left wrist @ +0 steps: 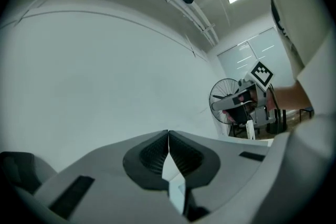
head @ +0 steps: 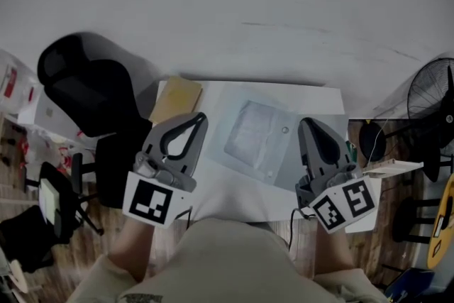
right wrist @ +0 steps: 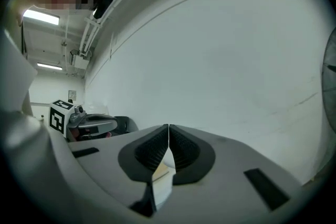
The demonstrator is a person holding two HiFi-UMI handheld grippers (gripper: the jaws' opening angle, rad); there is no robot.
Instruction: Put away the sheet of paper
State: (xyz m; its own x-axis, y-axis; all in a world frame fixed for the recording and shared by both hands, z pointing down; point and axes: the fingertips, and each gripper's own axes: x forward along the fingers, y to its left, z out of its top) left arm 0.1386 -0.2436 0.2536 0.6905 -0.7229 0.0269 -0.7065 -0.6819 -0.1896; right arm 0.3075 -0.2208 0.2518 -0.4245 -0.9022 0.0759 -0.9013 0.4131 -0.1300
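- Beige garment (head: 227, 259) on the person, nearest the head view; soft woven cloth along the lower edge.
- White worktop (head: 320, 101): smooth, matte, rectangular, ahead of and below both hands.
- Black office chair (head: 85, 89): padded, rounded back, beside the worktop's left edge.
- Translucent file pouch (head: 234, 110): thin flexible plastic, flat at mid-worktop.
- Left hand-held gripper (head: 200, 117): grey moulded shell, ribbed black pads, jaws closed tip to tip on nothing, held level above the worktop.
- Right hand-held gripper (head: 303, 123): same build, jaws likewise closed and empty.
- Sheet of paper (head: 252, 133): pale, slightly crinkled, apparently inside the pouch. Long axis roughly away from the person, a little skewed. Ahead of and below the gripper tips, between the two, neither clearly nearer.
- Tan envelope (head: 176, 100): stiff card by the look, flat at the far left corner, just beside the pouch.
- Small round snap (head: 284, 130) near the pouch's right side.
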